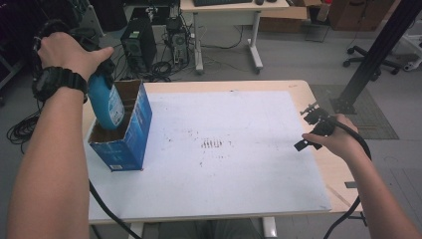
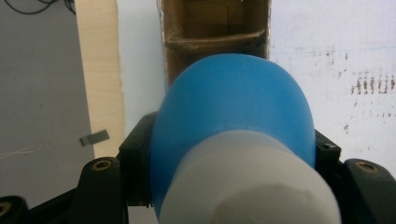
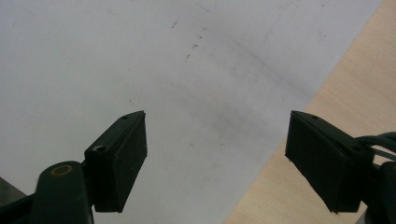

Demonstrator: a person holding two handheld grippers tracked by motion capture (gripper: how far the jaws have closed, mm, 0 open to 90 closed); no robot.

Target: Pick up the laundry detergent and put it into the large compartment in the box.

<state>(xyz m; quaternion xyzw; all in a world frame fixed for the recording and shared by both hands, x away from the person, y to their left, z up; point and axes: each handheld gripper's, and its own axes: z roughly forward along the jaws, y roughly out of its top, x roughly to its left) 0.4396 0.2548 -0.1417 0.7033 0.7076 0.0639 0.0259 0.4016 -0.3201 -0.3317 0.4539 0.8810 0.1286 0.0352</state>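
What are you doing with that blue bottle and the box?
A person is putting the blue bottle into the open blue cardboard box at the left of the table. The left gripper is clamped on the bottle, whose bottom end is already inside the box. The right gripper waits open, holding nothing, over the white mat.

Beyond the work: tabletop and room

A white sheet with dark scuffs covers the wooden tabletop; behind it, computer towers, tangled cables, a desk and an office chair stand on the grey floor.
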